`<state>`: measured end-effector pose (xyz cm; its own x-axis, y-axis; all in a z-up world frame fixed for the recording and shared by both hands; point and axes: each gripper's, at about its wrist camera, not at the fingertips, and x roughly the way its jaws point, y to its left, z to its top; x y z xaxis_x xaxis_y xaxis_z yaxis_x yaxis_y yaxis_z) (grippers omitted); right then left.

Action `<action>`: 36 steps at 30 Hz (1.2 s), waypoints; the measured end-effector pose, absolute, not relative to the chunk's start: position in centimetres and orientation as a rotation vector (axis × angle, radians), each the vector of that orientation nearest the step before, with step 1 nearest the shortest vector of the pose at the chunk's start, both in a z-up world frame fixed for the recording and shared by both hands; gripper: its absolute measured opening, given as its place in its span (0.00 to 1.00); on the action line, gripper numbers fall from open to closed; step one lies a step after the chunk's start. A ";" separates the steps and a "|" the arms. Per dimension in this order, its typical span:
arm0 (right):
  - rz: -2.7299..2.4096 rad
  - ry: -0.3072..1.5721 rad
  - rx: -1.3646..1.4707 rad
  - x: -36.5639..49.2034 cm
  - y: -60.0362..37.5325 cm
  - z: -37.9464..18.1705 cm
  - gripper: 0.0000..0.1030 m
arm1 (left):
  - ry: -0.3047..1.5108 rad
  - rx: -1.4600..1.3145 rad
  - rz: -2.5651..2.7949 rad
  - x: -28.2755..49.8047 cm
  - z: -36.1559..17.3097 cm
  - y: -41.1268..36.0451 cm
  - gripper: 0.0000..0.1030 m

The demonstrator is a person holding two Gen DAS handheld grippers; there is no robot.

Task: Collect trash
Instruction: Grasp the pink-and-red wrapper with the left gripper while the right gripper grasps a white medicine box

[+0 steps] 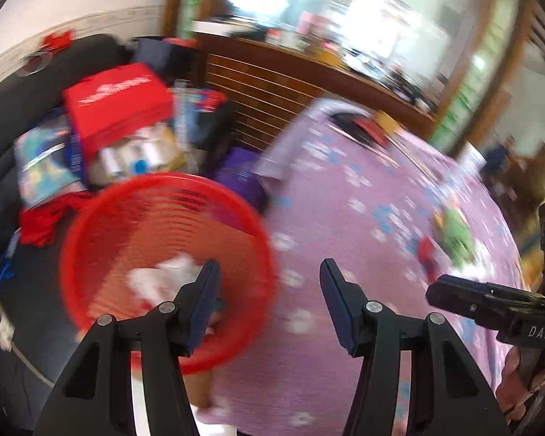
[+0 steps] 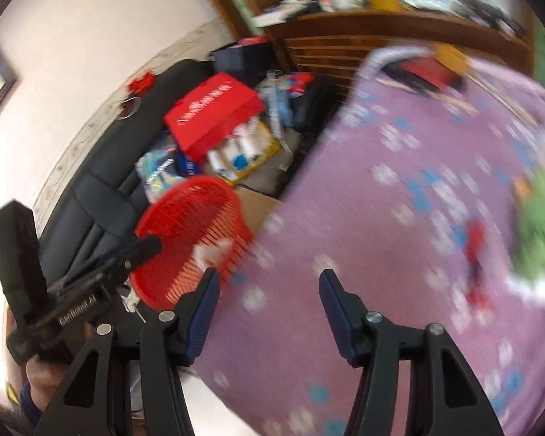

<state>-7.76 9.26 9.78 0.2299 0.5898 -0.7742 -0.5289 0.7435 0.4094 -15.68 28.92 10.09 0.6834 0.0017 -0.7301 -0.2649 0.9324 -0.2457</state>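
Both grippers are apart with nothing in them: left gripper (image 1: 270, 290) hangs by the red basket (image 1: 91, 254) holding white trash (image 1: 163, 276), right gripper (image 2: 269, 298) over the purple bench (image 2: 381, 254).

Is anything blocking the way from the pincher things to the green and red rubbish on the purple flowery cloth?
Nothing visible does. The right gripper is open and empty, and only bare purple flowered tablecloth lies between it and the blurred green wrapper and small red scrap. The red mesh basket sits off the other way.
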 end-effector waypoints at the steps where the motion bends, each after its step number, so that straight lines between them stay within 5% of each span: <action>1: 0.742 1.101 0.082 -7.9 8.0 9.6 0.60 | 0.818 -0.332 0.117 -15.2 9.9 27.7 0.54; 17: 0.337 1.088 0.346 -9.2 -14.0 10.7 0.59 | 0.992 -0.328 -0.188 -6.4 7.7 12.7 0.58; 28: 0.306 1.077 0.411 -7.7 -20.1 10.5 0.59 | 1.101 -0.311 -0.130 2.0 4.0 7.6 0.60; 36: 0.272 1.076 0.477 -3.3 -22.8 10.6 0.59 | 1.101 -0.216 -0.134 4.2 2.4 5.0 0.31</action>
<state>-3.31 -22.83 10.60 0.4555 0.4376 -0.7753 0.0165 0.8666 0.4988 4.16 5.00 2.38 0.4480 -0.2144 -0.8679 0.0009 0.9709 -0.2394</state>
